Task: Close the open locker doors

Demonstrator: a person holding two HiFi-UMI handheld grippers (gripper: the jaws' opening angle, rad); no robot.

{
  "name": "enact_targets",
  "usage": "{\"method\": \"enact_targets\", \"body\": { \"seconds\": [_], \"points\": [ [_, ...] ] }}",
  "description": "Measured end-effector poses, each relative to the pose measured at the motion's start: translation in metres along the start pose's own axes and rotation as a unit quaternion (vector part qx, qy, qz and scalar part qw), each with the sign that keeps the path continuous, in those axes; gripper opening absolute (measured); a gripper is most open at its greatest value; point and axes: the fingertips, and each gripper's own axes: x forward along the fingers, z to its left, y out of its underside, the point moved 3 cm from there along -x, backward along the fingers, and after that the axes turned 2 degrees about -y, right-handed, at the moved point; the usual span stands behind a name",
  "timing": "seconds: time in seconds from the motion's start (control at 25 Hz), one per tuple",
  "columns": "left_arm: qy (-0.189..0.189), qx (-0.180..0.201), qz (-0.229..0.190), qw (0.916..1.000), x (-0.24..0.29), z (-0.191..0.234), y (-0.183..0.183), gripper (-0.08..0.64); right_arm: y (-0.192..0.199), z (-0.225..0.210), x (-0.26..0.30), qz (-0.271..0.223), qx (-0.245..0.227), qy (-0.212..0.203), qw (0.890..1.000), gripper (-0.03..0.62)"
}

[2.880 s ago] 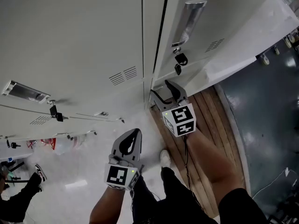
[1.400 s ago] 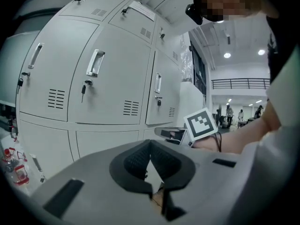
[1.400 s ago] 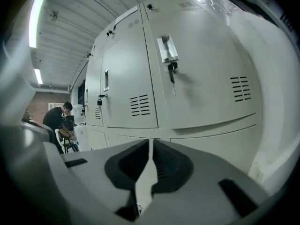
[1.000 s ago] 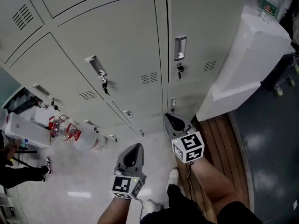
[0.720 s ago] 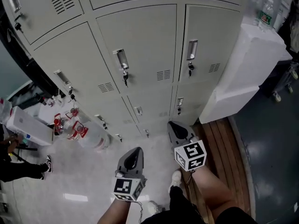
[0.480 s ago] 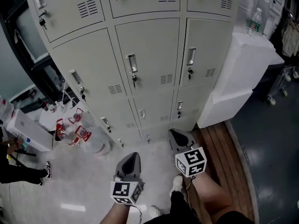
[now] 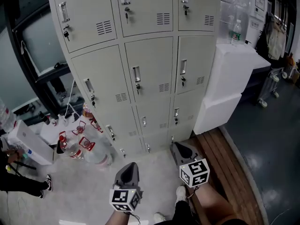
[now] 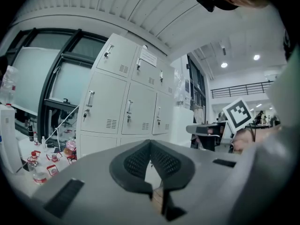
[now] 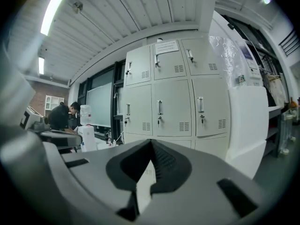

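The grey lockers (image 7: pixel 150 64) stand ahead in three columns, and every door I can see is flush and closed, each with a handle and key. My left gripper (image 7: pixel 129 168) is held low over the pale floor, shut and empty, well short of the lockers. To its right my right gripper (image 7: pixel 179 149) is also shut and empty, pointing at the bottom row. In the left gripper view the lockers (image 8: pixel 126 111) rise beyond the closed left gripper (image 8: pixel 150 144). The right gripper view shows the same lockers (image 9: pixel 173 97) past the closed right gripper (image 9: pixel 150 144).
A white stepped cabinet (image 7: pixel 229 78) with a water bottle (image 7: pixel 236 32) on top stands against the lockers' right side. Large water jugs (image 7: pixel 89 149) sit on the floor at the left. A wooden platform (image 7: pixel 225 158) runs at the right. A person (image 7: pixel 18 182) crouches at far left.
The view has pulled back from the lockers and risen, so more rows of doors show. Both grippers sit lower in the picture and farther from the doors, still shut.
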Motion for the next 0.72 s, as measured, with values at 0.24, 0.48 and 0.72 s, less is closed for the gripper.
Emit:
{"method": "enact_targets", "body": {
  "seconds": [0.24, 0.48, 0.72],
  "points": [
    [0.01, -0.011, -0.015, 0.9998, -0.026, -0.029, -0.01, 0.003, -0.016, 0.005, -0.045, -0.014, -0.011, 0.007, 1.0, 0.0],
    [-0.023, -0.001, -0.021, 0.9995, -0.041, -0.051, -0.014, 0.003, -0.022, -0.001, -0.082, -0.022, -0.013, -0.005, 1.0, 0.0],
    [-0.056, -0.002, -0.015, 0.9983, -0.06, -0.107, -0.019, 0.003, -0.019, -0.023, -0.129, -0.022, -0.01, -0.035, 0.999, 0.0]
  ]
}}
